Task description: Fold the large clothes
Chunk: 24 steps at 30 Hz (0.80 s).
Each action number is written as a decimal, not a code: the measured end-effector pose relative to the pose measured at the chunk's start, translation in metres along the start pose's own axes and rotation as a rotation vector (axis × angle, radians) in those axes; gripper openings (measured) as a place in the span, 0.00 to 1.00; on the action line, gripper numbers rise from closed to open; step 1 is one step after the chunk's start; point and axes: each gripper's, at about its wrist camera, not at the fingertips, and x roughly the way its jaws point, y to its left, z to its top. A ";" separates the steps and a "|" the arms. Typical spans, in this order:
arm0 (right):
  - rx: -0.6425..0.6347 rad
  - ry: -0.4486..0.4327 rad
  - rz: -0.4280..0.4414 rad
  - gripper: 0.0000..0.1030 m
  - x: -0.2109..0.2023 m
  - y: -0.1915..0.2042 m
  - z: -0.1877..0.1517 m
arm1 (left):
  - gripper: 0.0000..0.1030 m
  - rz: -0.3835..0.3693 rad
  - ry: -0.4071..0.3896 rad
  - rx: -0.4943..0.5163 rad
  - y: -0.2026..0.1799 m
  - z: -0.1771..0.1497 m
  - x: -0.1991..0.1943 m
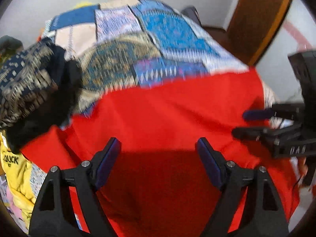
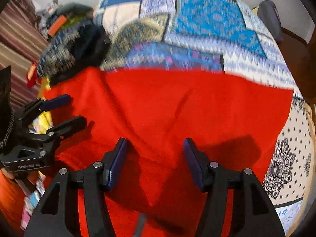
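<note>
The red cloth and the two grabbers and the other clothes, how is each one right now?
Large red cloth garment: spread out on the patchwork bedspread, a few creases, not held.
Left gripper: open, over the red cloth.
Right gripper: open, over the red cloth.
Blue patchwork bedspread: laid flat under the clothes.
Dark blue patterned garment: bunched in a heap.
Yellow printed garment: crumpled beside the red cloth.

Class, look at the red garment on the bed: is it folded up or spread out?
Spread out. The red garment lies broad and mostly flat over the patchwork bedspread, showing only shallow creases; both grippers hover open above it.
</note>
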 end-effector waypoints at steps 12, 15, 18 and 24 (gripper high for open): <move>0.089 -0.034 0.031 0.69 -0.022 -0.028 -0.056 | 0.92 0.000 -0.090 -0.011 0.011 -0.072 -0.023; 0.078 -0.018 0.013 0.69 -0.025 -0.022 -0.051 | 0.92 0.016 -0.102 0.018 0.011 -0.083 -0.032; 0.040 -0.054 -0.034 0.69 -0.038 -0.014 -0.046 | 0.92 0.036 -0.098 -0.006 0.023 -0.086 -0.048; -0.021 -0.171 -0.087 0.69 -0.061 0.002 -0.024 | 0.92 0.076 -0.172 -0.165 0.073 -0.078 -0.080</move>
